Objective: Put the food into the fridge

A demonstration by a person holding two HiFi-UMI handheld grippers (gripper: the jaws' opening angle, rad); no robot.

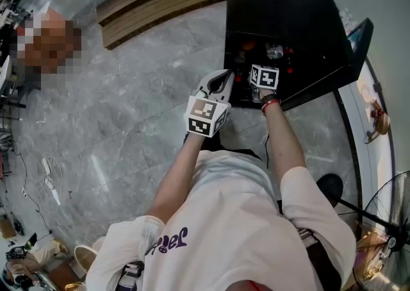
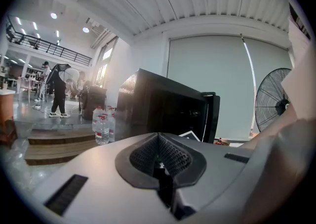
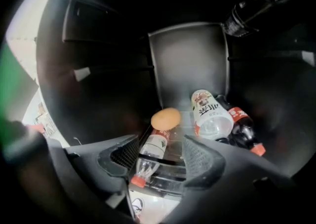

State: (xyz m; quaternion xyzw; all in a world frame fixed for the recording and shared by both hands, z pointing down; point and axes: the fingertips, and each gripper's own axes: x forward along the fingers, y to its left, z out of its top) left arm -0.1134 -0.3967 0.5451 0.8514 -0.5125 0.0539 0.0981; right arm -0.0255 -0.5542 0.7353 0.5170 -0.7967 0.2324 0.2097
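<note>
The black fridge [image 1: 275, 14] stands open to take food, the right gripper [image 3: 160, 161] hangs at its mouth, jaws wide and squeezing nothing, the left gripper [image 2: 159, 168] waits at its 8 o'clock, pinched shut and empty, while a small bottle [image 3: 153, 148] and round orange food [image 3: 166, 118] lie inside at 12 o'clock.

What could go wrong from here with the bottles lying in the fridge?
1. The clear bottle lies on its side between the open jaws of the right hand-held gripper, cap at the front edge of the shelf; a pull-back might drag it out.
2. The round orange food sits at its far end and could roll.
3. Shutting the door may strike that cap.
</note>
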